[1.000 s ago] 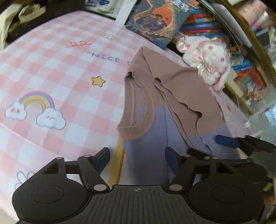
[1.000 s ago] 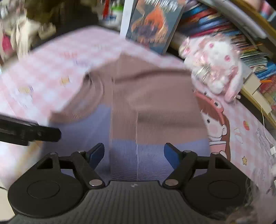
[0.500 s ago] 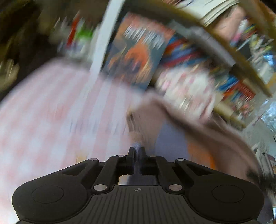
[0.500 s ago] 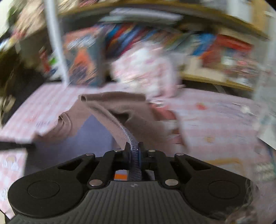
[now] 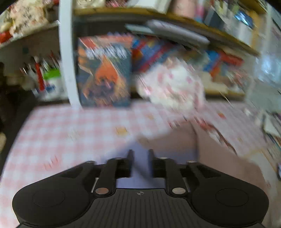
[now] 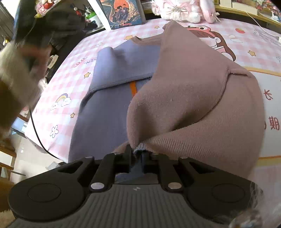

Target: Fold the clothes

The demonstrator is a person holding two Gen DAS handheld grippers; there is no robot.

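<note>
The sweater [image 6: 193, 87] is mauve on top and lavender [image 6: 108, 98] below, with an orange tag [image 6: 133, 89]. It lies doubled over on the pink checked cloth [image 6: 66, 84]. My right gripper [image 6: 137, 150] is shut on its ribbed hem, which bunches up just in front of the fingers. The left wrist view is blurred by motion. There my left gripper [image 5: 140, 154] has its jaws a little apart and opening, with lavender fabric [image 5: 140, 168] showing in the gap and mauve fabric [image 5: 175, 145] to the right. I cannot tell whether the pads touch it.
A pink and white plush toy [image 6: 179, 8] and an upright book [image 6: 123, 12] stand at the cloth's far edge, below crowded shelves [image 5: 175, 31]. A person's furry sleeve [image 6: 15, 79], blurred, is at the left. A black cable [image 6: 36, 133] hangs off the table's left edge.
Both grippers shut on the sweater's hem and lifted it. The right one has carried the hem across over the garment. The left jaws, shut half a second ago, now stand apart.
</note>
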